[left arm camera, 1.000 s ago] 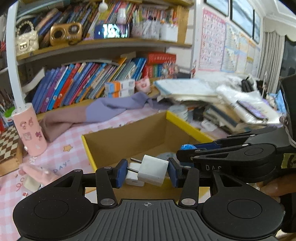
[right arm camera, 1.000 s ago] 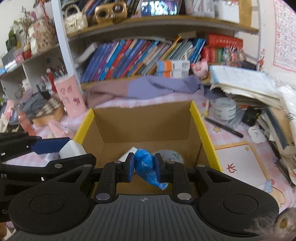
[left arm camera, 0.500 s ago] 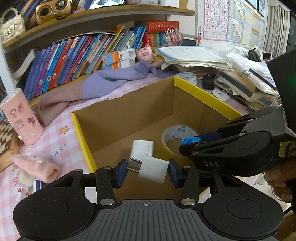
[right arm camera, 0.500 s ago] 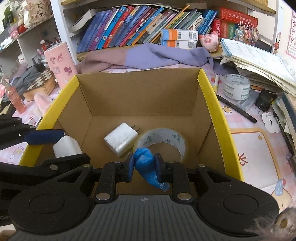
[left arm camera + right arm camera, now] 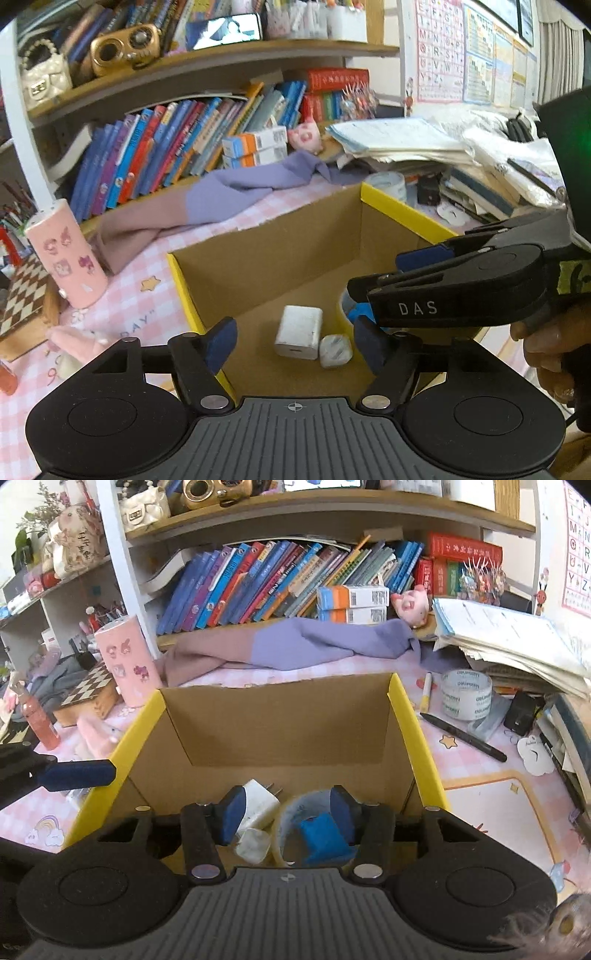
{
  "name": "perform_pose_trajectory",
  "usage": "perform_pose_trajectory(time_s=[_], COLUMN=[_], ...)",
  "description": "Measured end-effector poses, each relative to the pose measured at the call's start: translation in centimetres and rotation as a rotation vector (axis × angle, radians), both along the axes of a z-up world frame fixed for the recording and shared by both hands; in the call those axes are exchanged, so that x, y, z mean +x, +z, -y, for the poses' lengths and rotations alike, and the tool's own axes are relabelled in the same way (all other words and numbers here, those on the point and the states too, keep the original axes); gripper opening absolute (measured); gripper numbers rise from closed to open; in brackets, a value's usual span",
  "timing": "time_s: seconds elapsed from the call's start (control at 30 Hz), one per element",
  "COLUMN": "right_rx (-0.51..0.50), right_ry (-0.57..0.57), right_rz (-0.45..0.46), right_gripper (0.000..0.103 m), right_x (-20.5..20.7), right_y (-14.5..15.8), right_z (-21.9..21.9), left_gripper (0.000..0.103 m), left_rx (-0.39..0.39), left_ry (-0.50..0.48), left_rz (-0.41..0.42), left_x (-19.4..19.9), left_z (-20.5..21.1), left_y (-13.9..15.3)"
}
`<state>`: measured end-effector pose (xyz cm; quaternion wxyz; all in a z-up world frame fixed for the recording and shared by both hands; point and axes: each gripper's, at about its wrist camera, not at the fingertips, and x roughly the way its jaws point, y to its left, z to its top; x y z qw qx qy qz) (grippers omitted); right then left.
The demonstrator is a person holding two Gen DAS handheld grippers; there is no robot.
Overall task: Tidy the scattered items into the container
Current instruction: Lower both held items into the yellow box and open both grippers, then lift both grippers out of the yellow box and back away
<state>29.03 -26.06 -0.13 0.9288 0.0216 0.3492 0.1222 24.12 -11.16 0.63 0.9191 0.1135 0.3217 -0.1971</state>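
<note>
A cardboard box with yellow rims point(image 5: 406, 214) point(image 5: 413, 734) stands on the pink desk. Inside lie a white charger point(image 5: 298, 331) point(image 5: 258, 805), a smaller white plug point(image 5: 334, 350) point(image 5: 253, 844), a tape roll point(image 5: 291, 812) and a blue item point(image 5: 325, 836) inside the roll. My left gripper point(image 5: 295, 343) is open and empty above the box's near edge. My right gripper point(image 5: 286, 814) is open and empty over the tape roll; it shows from the side in the left wrist view point(image 5: 424, 284).
On the desk lie a pink cylinder point(image 5: 127, 661), a purple-mauve cloth point(image 5: 295, 646), a chessboard box point(image 5: 88, 694), a second tape roll point(image 5: 466, 694), a black pen point(image 5: 461, 736), a pink soft item point(image 5: 77, 343) and paper stacks point(image 5: 517, 642). Bookshelves stand behind.
Both grippers have opened. The small white plug dropped from the left gripper into the box, and the blue item dropped from the right gripper into the tape roll.
</note>
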Motion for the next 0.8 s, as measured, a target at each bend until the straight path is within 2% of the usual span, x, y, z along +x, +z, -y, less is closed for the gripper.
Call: perform_pose_trajectory(time_s=[0.17, 0.43, 0.8], right_rx=[-0.009, -0.025, -0.051], right_ry=[0.001, -0.041, -0.131], right_rz=[0.025, 0.091, 0.097], right_gripper=[0.049, 0.049, 0.050], right_x=[-0.8, -4.4, -10.1], right_y=[0.5, 1.7, 2.2], right_z=[-0.2, -0.5, -1.5], left_gripper=[0.071, 0.075, 0.075], left_rx=[-0.011, -0.067, -0.111], left_ry=[0.023, 0.054, 0.006], left_rz=[0.032, 0.073, 0.062], left_x=[-1.1, -3.5, -7.3], left_z=[-0.6, -2.9, -5.3], left_y=[0.4, 1.5, 1.6])
